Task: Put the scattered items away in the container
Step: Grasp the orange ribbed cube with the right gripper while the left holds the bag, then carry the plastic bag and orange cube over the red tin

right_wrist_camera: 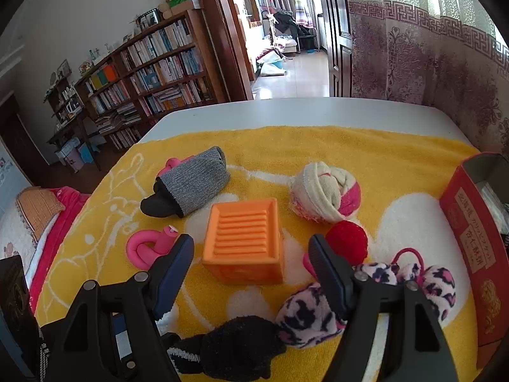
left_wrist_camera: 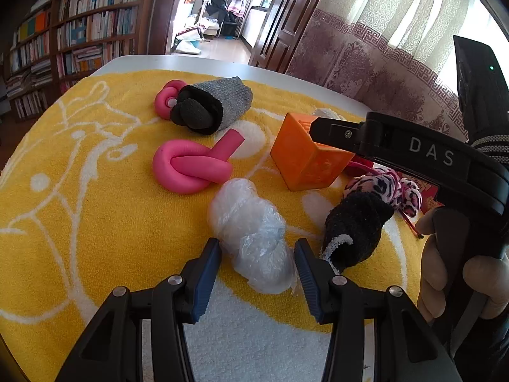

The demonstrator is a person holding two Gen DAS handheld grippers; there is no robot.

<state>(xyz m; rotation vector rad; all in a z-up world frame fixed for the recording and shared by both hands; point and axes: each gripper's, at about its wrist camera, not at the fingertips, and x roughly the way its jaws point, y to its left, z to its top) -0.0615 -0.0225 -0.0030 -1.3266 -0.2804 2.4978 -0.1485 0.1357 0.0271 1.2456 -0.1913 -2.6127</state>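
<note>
Both grippers are hanging wide open and empty over the towel [right_wrist_camera: 366,146], the left gripper [left_wrist_camera: 257,261] straddling a plastic wad [left_wrist_camera: 251,238], the right gripper [right_wrist_camera: 251,261] framing the orange block [right_wrist_camera: 243,242], with the red box [right_wrist_camera: 474,254] at three o'clock.

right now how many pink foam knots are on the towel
2. One pink knot lies left of the orange block; the other sits farther back, partly hidden behind the grey sock. More could be hidden.

red box [right_wrist_camera: 477,254] cut off right | red ball [right_wrist_camera: 348,243] part-hidden by finger
</note>
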